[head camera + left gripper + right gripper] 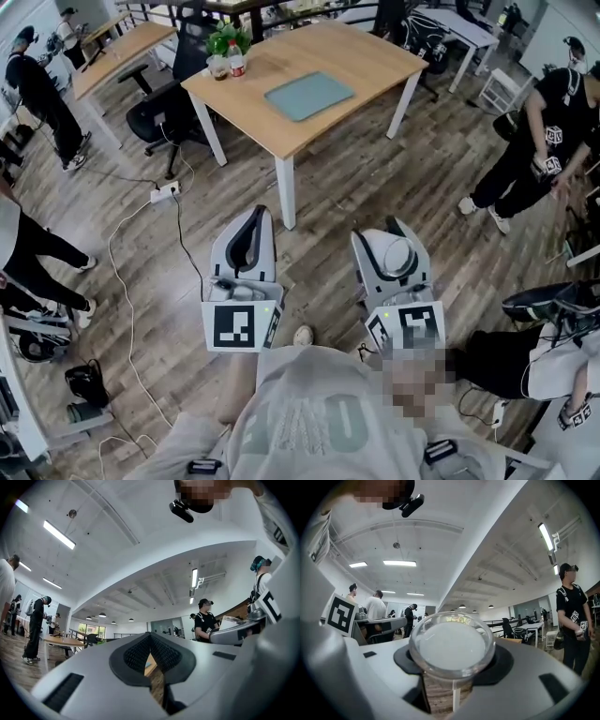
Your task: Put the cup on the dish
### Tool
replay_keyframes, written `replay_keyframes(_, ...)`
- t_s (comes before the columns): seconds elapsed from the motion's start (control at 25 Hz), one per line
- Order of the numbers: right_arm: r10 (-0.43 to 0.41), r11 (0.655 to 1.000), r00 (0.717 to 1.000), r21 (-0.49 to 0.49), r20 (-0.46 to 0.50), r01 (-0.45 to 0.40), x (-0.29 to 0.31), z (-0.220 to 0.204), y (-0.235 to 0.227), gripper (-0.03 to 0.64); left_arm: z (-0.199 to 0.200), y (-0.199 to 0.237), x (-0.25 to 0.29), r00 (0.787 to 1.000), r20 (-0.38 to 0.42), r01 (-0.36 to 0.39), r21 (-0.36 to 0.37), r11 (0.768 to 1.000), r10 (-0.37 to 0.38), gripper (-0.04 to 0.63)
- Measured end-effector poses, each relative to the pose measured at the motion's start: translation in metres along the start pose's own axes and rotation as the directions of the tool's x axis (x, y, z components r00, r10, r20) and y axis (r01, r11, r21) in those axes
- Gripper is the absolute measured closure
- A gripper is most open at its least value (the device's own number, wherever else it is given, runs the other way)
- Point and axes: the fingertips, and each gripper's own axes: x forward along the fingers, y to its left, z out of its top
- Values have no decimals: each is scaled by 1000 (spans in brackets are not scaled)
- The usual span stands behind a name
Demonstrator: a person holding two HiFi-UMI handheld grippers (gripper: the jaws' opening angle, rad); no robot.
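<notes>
A clear glass cup (397,255) sits between the jaws of my right gripper (392,232), which is shut on it. In the right gripper view the cup (451,645) fills the middle and the dark pads (407,660) press its sides. My left gripper (253,217) is shut with nothing in it; its ribbed pads (136,654) meet at the tips. Both grippers hang over the wood floor, short of the table's near corner. The dish, a flat teal rectangular tray (309,96), lies on the wooden table (375,66) ahead.
A potted plant (228,39) and a bottle (236,62) stand at the table's far left corner. A black office chair (155,117) is left of the table. A power strip with cables (165,192) lies on the floor. People stand at left (42,94) and right (539,141).
</notes>
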Motion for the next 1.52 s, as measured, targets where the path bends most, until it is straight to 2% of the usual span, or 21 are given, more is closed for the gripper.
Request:
replay_keyframes(0.28,-76,997,997,2,-11,76,19,-3,-17,364,-13,11,33,998,-16,68,-24,997,-68,584)
replay_keyframes(0.44,-110,994,994,-15,-8,110,28,-3,-40,364,-25,6,62,995,-23,95,-38,995,-96,584)
replay_keyframes(0.68,-129,991,992,-33,-5,129,62,-14,-87,364,-41,-8,119,991,-34,130,-16,991,-131,586)
replay_keyframes(0.76,-120,993,993,-19,-1,120,87,-20,-106,364,-51,-4,145,992,-42,117,-2,993,-117,584)
replay_keyframes(0.92,-94,995,996,11,-2,94,140,-27,-151,364,-57,8,207,997,-9,72,24,997,-72,584)
replay_keyframes(1.08,-39,999,999,4,-13,39,196,-23,-198,364,-52,16,272,999,21,27,12,1000,-27,584)
replay_keyframes(1.28,8,1000,1000,-3,-15,-8,252,-22,-246,364,-59,17,335,1000,2,-22,60,998,22,586)
replay_keyframes(1.52,67,998,997,23,-41,-66,295,-41,-270,364,-71,29,376,996,-42,-76,99,992,80,584)
